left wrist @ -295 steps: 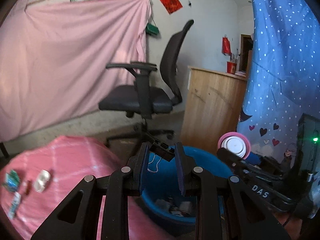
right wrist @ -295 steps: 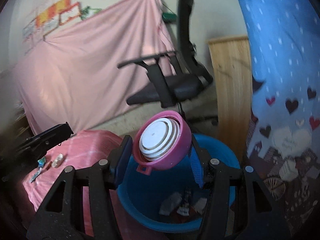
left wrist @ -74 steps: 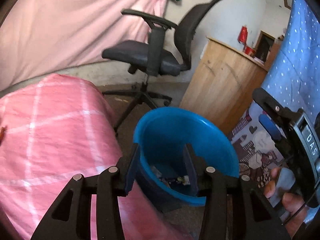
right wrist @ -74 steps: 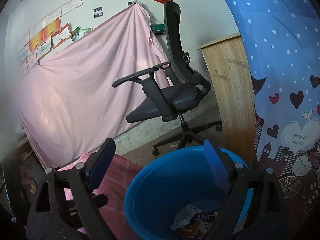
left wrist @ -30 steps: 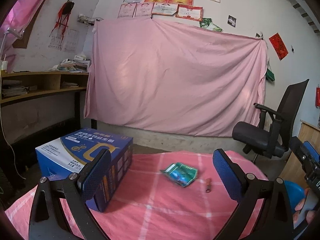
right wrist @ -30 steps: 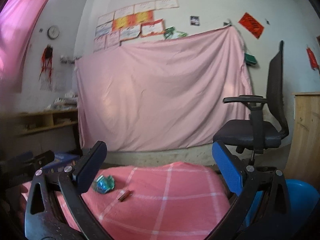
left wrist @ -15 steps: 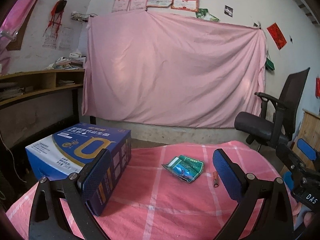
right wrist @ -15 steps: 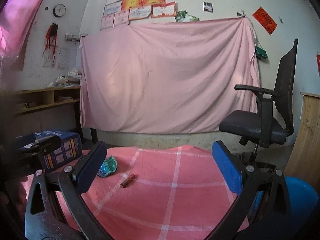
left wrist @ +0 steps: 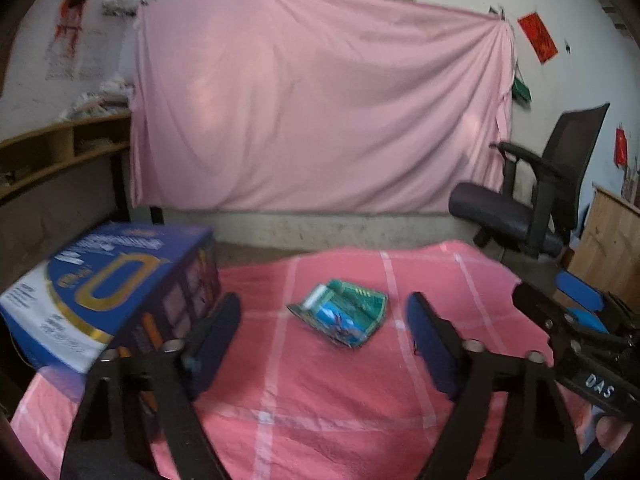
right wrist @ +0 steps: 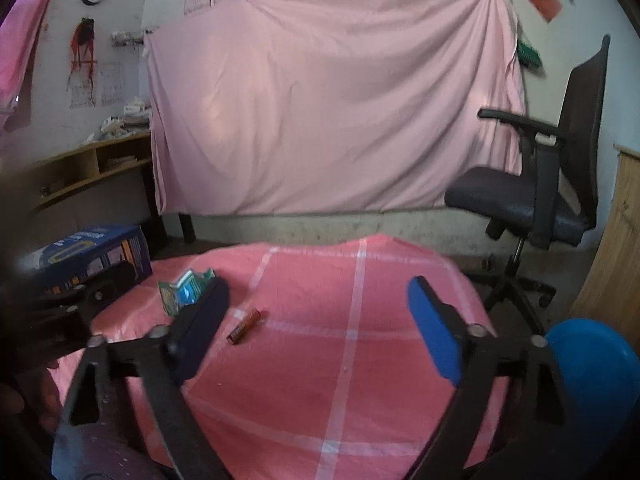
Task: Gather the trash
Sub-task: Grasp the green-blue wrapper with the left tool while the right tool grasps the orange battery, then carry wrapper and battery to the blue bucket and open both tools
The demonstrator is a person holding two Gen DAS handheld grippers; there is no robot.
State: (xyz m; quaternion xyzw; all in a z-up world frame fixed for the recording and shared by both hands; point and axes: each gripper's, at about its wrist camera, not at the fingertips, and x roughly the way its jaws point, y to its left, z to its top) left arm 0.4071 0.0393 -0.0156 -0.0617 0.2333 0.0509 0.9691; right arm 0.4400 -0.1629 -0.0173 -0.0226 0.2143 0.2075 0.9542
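A crumpled green and blue wrapper lies on the pink checked tablecloth, just beyond and between the fingers of my open, empty left gripper. The wrapper also shows in the right wrist view, beside my left finger. A small red-brown stick-shaped piece of trash lies on the cloth just right of that finger. My right gripper is open and empty above the cloth. The blue trash tub sits low at the right.
A large blue carton stands on the table's left side, close to my left finger. The right gripper reaches in at the right of the left wrist view. A black office chair and a wooden cabinet stand at right.
Both grippers have moved lower and closer to the table. The wrapper now sits nearer, between my left gripper's fingers. The right gripper has closed in on the small stick.
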